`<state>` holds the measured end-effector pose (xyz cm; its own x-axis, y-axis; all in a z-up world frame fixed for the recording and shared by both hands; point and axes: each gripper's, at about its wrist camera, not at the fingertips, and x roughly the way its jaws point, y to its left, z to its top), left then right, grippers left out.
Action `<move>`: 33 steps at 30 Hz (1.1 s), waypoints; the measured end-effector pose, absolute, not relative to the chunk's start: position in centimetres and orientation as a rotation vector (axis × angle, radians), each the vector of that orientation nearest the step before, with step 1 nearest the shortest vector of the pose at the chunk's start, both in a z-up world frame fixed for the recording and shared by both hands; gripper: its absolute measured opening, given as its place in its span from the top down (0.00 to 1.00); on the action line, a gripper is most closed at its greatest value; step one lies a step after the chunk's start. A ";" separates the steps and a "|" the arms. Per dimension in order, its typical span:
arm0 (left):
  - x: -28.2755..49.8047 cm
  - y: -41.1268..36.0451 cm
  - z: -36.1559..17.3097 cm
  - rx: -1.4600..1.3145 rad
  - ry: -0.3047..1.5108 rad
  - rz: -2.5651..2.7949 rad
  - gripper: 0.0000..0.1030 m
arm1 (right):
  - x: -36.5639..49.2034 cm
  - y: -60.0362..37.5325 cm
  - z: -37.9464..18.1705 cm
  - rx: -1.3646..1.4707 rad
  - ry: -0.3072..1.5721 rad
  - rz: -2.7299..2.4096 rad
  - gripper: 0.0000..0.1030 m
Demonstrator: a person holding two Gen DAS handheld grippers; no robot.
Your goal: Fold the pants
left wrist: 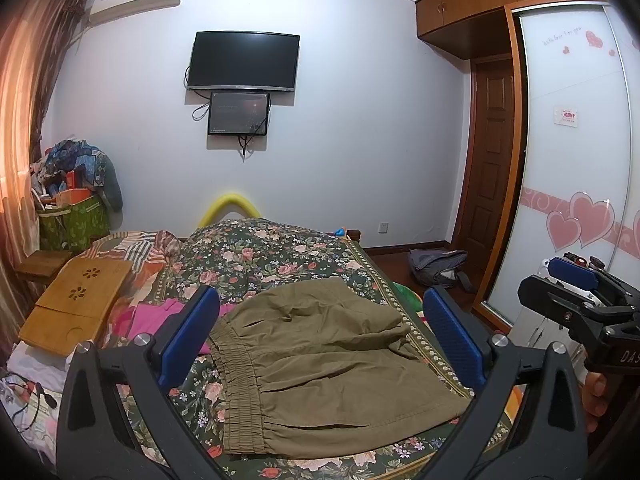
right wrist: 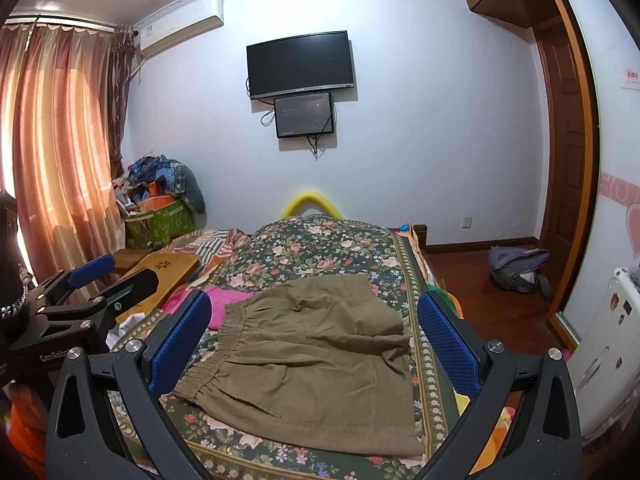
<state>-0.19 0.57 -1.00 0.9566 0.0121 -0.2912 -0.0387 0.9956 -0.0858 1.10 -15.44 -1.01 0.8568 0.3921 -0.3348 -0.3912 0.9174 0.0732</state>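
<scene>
Currently the olive pants (left wrist: 320, 356) are laid on the floral bedspread (left wrist: 280, 252), at twelve o'clock from both wide-open, empty grippers (left wrist: 320, 344) (right wrist: 316, 344). Soft, light cloth is expected; the elastic waistband (left wrist: 240, 384) should be gripped.

The pants (left wrist: 320, 356) are matt olive woven cloth with a gathered elastic waistband, lying on the floral cloth bedspread (left wrist: 280, 256). Left of the pants, a smooth light wooden lap tray (left wrist: 76, 304). Gripper pads (left wrist: 452, 336) look textured blue rubber.
</scene>
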 end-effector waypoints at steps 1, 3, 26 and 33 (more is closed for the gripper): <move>-0.2 0.7 -1.1 -0.092 0.295 0.026 0.00 | 1.1 -15.4 -1.0 0.002 0.353 0.412 0.00; -0.3 0.0 -0.6 -0.088 0.296 0.028 0.00 | 1.1 -15.4 -1.0 0.002 0.353 0.411 0.00; -0.4 0.0 -0.4 -0.078 0.294 0.021 0.00 | 1.2 -15.5 -1.2 0.003 0.355 0.411 0.00; -0.2 -0.5 -0.4 -0.069 0.297 0.019 0.00 | 1.2 -15.5 -1.2 0.005 0.356 0.412 0.00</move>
<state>-0.22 -0.45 -0.44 0.9560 0.0080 -0.2934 -0.0285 0.9974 -0.0655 1.24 -15.48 -1.17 0.8553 0.3926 -0.3380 -0.3909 0.9173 0.0764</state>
